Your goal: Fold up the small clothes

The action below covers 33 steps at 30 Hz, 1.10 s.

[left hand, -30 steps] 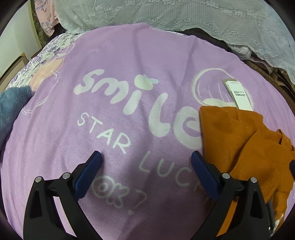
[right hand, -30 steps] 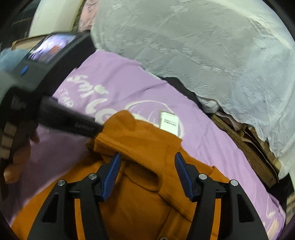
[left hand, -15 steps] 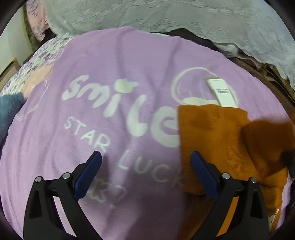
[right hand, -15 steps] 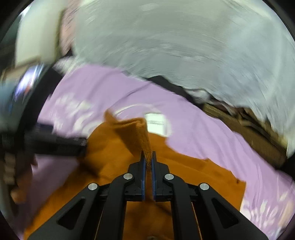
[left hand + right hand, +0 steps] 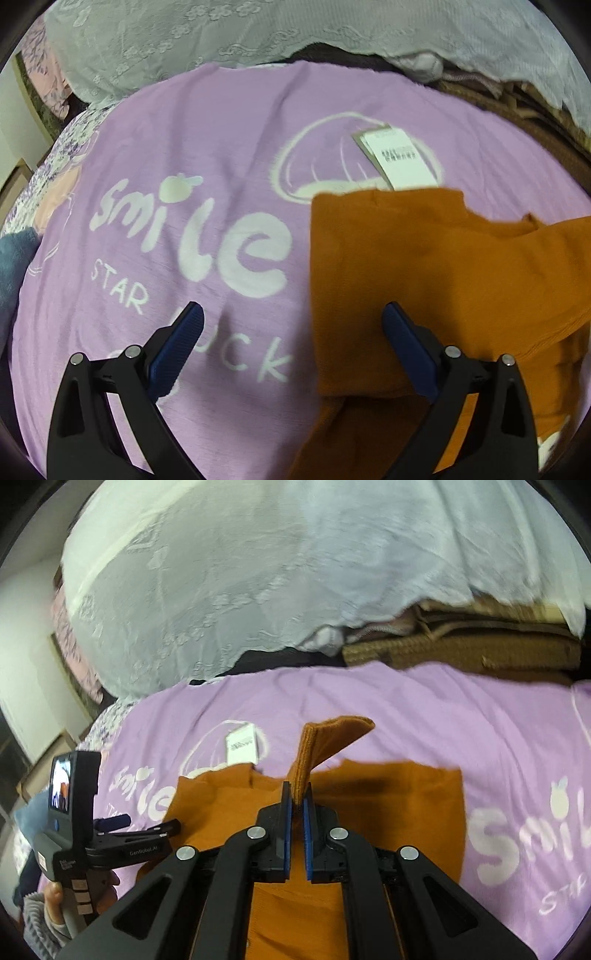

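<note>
An orange knit garment [image 5: 424, 266] lies on a purple blanket [image 5: 221, 147] printed with "smile" lettering. A white paper tag [image 5: 399, 158] pokes out at its far edge. My right gripper [image 5: 297, 794] is shut on a lifted flap, perhaps a sleeve end, of the orange garment [image 5: 321, 738], which stands up from between the blue pads. My left gripper [image 5: 291, 332] is open just above the blanket, its right finger over the garment's left edge and nothing between its pads. In the right wrist view the left gripper [image 5: 122, 825] and the hand holding it sit at the lower left.
A pale lace-trimmed cover [image 5: 258, 572] is heaped behind the blanket. Folded brown knitwear [image 5: 461, 646] is stacked at the back right. A blue fuzzy cloth [image 5: 14, 258] lies at the blanket's left edge, next to floral bedding [image 5: 48, 170].
My right gripper closed on the orange flap, rolled and carried it to the right, spreading the garment flatter. My left gripper drifted right toward the garment's left edge, still open.
</note>
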Tool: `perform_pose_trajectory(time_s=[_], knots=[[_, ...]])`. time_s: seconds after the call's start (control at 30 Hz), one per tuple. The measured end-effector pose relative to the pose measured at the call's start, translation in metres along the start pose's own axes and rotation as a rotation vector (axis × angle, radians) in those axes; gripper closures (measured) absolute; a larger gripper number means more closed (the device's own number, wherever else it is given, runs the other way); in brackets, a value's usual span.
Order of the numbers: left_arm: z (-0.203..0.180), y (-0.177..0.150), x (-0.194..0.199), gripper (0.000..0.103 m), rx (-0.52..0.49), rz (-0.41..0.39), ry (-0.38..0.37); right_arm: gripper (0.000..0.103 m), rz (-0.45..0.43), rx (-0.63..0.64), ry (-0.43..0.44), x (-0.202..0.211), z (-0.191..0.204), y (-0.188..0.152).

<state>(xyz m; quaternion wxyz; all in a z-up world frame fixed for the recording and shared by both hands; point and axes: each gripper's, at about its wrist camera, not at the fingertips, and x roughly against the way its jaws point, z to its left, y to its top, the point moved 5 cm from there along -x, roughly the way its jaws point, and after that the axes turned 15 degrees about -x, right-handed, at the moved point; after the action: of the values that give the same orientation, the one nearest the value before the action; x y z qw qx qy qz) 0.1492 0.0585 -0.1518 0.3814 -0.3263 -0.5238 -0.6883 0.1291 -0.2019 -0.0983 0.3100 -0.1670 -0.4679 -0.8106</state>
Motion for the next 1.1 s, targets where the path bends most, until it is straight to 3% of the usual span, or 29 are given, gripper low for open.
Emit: perform_pose_trajectory(time_s=[0.4, 0.47, 0.57, 0.63, 0.73, 0.8, 0.97, 1.03, 1.1], knots=[[-0.002, -0.009, 0.0, 0.006, 0.003, -0.022, -0.041, 0.098, 0.081, -0.161, -0.086, -0.017, -0.061, -0.018], [-0.003, -0.009, -0.004, 0.004, -0.002, -0.014, -0.031, 0.097, 0.134, -0.169, -0.126, -0.027, -0.069, -0.028], [-0.006, -0.013, -0.013, 0.004, -0.001, 0.01, -0.049, 0.096, 0.14, -0.177, -0.146, -0.025, -0.071, -0.031], [-0.001, -0.013, -0.009, 0.004, 0.017, 0.003, -0.057, 0.085, 0.104, -0.181, -0.194, -0.013, -0.072, -0.026], [0.011, -0.006, 0.01, 0.004, 0.037, -0.049, -0.028, 0.082, -0.051, -0.159, -0.271, 0.022, -0.068, -0.009], [0.016, 0.005, 0.019, 0.004, 0.053, -0.08, -0.028, 0.082, -0.097, -0.141, -0.255, 0.03, -0.06, 0.003], [0.009, 0.035, 0.005, 0.004, 0.02, -0.055, 0.05, 0.092, -0.029, -0.071, -0.229, -0.011, -0.04, 0.009], [0.003, 0.035, -0.021, 0.004, 0.0, 0.018, 0.083, 0.092, 0.018, -0.064, -0.27, -0.037, -0.05, 0.004], [0.002, 0.03, -0.037, 0.004, 0.0, 0.026, 0.093, 0.097, 0.082, -0.093, -0.289, -0.059, -0.067, -0.004]])
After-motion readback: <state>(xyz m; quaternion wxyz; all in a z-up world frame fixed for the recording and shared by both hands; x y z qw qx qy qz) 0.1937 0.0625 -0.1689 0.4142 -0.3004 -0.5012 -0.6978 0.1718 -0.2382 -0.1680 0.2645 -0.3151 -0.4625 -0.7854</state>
